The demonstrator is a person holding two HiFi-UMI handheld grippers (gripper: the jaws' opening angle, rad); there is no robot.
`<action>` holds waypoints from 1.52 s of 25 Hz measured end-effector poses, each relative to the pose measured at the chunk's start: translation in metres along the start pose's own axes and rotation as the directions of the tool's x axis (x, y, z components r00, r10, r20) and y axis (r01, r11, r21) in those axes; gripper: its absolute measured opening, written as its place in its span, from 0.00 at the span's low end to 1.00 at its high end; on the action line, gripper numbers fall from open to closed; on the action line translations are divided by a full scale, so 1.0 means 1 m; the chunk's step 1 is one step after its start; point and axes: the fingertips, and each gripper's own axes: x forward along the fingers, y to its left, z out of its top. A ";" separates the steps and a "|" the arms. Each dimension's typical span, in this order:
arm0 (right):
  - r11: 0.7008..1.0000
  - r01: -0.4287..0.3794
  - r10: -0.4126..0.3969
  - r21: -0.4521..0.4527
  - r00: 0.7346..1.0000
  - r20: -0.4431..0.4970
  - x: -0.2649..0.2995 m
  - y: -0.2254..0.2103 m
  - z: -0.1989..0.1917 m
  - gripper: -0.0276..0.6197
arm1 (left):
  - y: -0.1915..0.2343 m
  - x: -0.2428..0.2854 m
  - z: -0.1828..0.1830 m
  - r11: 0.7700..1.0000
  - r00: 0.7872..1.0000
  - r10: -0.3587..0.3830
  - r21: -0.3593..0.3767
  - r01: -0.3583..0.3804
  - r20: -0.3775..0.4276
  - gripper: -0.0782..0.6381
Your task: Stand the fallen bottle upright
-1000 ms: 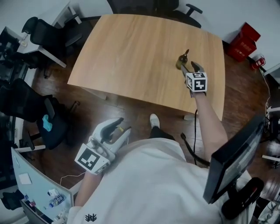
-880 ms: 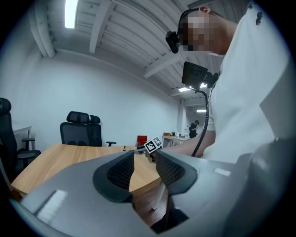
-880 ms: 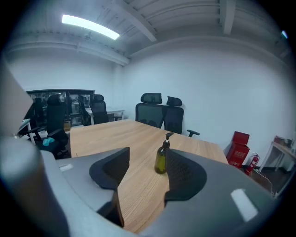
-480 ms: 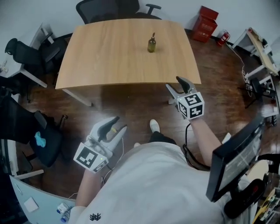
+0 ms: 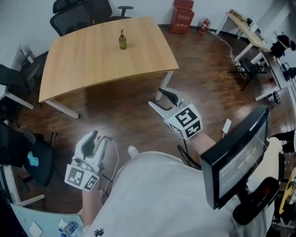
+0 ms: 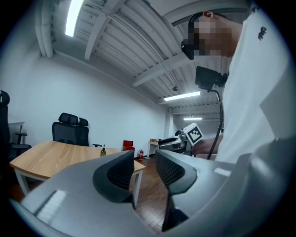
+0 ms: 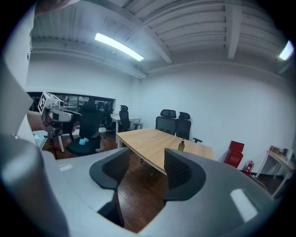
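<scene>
A small olive-green bottle (image 5: 122, 40) stands upright on the far part of the wooden table (image 5: 83, 65), alone. It also shows far off in the left gripper view as the bottle (image 6: 102, 151) and in the right gripper view as the bottle (image 7: 181, 145). Both grippers hang over the dark floor, well short of the table. My right gripper (image 5: 158, 98) is open with nothing between its jaws. My left gripper (image 5: 97, 137) is lower left beside my body, its jaws a little apart and empty.
Black office chairs (image 5: 78, 11) stand behind the table, with another chair (image 5: 18, 152) at the left. A red box (image 5: 183, 14) and a fire extinguisher (image 5: 204, 25) sit at the back wall. A monitor (image 5: 236, 157) is close at my right, and desks (image 5: 249, 41) stand at the far right.
The right gripper let go of the upright bottle and drew back off the table. The person backed away, so the table and bottle now lie farther off. The left gripper shifted a little.
</scene>
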 end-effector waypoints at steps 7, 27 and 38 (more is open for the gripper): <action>0.998 -0.038 0.037 0.053 0.999 0.032 -0.097 0.037 -0.027 0.41 | -0.095 0.005 -0.012 0.997 0.997 -0.073 -0.001 0.073 -0.032 0.31; 0.998 -0.006 0.002 0.057 0.998 0.061 -0.236 0.081 -0.050 0.41 | -0.226 -0.010 -0.035 0.977 0.969 -0.213 -0.011 0.213 -0.126 0.31; 0.999 0.009 -0.012 0.042 0.998 0.062 -0.234 0.079 -0.050 0.40 | -0.223 -0.013 -0.039 0.980 0.971 -0.198 -0.013 0.198 -0.133 0.31</action>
